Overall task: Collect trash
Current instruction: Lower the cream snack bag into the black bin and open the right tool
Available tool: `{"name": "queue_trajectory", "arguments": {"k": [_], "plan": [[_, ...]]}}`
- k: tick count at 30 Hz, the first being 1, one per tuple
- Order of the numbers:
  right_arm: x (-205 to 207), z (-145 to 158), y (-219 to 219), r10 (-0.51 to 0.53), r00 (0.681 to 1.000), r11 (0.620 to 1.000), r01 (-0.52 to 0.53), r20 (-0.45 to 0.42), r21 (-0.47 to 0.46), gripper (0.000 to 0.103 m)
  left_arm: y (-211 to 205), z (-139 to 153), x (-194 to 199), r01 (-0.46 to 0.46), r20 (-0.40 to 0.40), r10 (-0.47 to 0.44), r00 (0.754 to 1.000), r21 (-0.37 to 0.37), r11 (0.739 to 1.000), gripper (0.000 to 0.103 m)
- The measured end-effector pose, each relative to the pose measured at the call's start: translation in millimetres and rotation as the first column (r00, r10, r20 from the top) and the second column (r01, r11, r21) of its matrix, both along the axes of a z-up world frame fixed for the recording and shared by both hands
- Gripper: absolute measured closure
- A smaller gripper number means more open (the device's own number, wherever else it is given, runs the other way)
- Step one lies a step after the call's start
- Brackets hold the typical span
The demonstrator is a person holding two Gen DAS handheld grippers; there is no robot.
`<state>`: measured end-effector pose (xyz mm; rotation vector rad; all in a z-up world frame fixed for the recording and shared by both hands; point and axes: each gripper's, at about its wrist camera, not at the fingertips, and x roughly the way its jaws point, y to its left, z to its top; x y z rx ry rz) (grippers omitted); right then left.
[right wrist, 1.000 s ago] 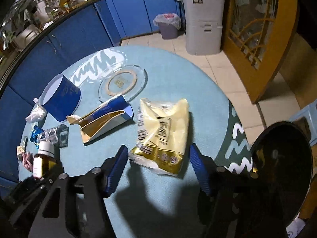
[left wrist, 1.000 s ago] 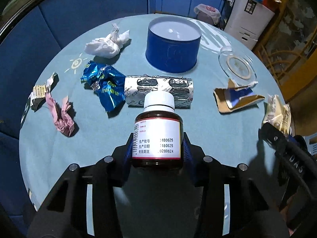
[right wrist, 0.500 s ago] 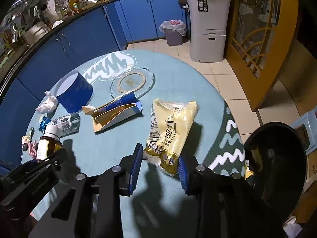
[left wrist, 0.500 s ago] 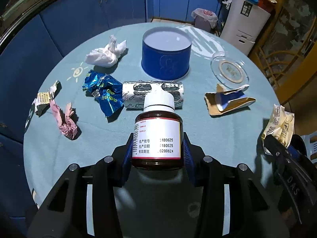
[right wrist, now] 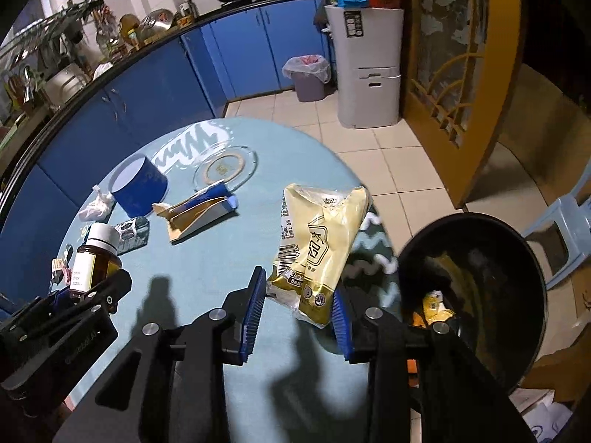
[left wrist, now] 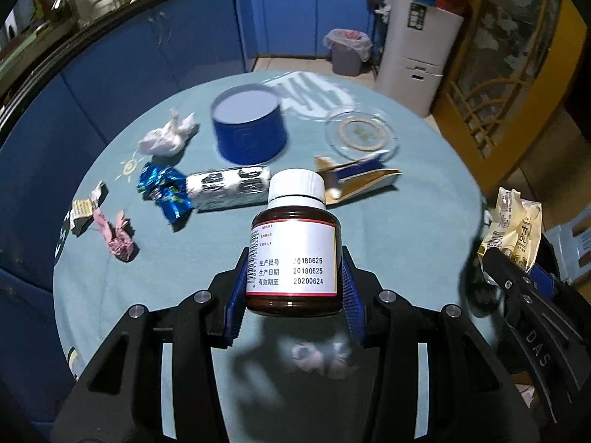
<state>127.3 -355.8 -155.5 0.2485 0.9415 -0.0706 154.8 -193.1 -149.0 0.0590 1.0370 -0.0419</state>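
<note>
Your left gripper (left wrist: 293, 291) has its fingers clamped on the sides of a brown medicine bottle (left wrist: 294, 258) with a white cap and a white dated label, carried upright and clear of the round blue desk (left wrist: 406, 229). Your right gripper (right wrist: 297, 313) has just been closing; its blue-padded fingers (right wrist: 255, 310) now pinch the lower end of a cream snack bag (right wrist: 319, 243), which stands lifted off the desk near its edge, just beside the black bin (right wrist: 476, 295) on the floor at right. Yellow wrappers already lie in the bottom of that bin.

More trash lies spread across the desk: a crumpled white tissue (left wrist: 166, 136), a blue foil wrapper (left wrist: 164, 188) touching a silver blister pack (left wrist: 229, 188), a pink crumpled wrapper (left wrist: 116, 232), a small folded paper packet (left wrist: 83, 212) near the left edge, and a torn blue-and-tan carton (left wrist: 354, 177). A round blue tin (left wrist: 249, 129) stands upright behind the blister pack, with a clear glass plate (left wrist: 362, 134) to its right. Beyond the desk, blue cabinets (right wrist: 177, 85) curve along the wall, with a lined waste basket (right wrist: 308, 77) and a grey plastic drawer unit (right wrist: 369, 66) on the tiled floor.
</note>
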Motion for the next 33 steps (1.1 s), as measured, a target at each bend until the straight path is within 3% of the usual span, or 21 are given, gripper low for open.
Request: {"name": "queue_trajectory", "arguments": {"k": [12, 33], "plan": [[-28, 5, -46, -0.088, 0.996, 0.996, 0.088, 0.025, 0.011, 0.07, -58, 10, -14, 0.126, 0.034, -0.127, 0.991, 0.033, 0.991, 0.057], [-59, -1, -108, -0.223, 0.975, 0.974, 0.222, 0.025, 0.033, 0.07, -135, 12, -21, 0.261, 0.062, -0.265, 0.962, 0.069, 0.963, 0.057]]}}
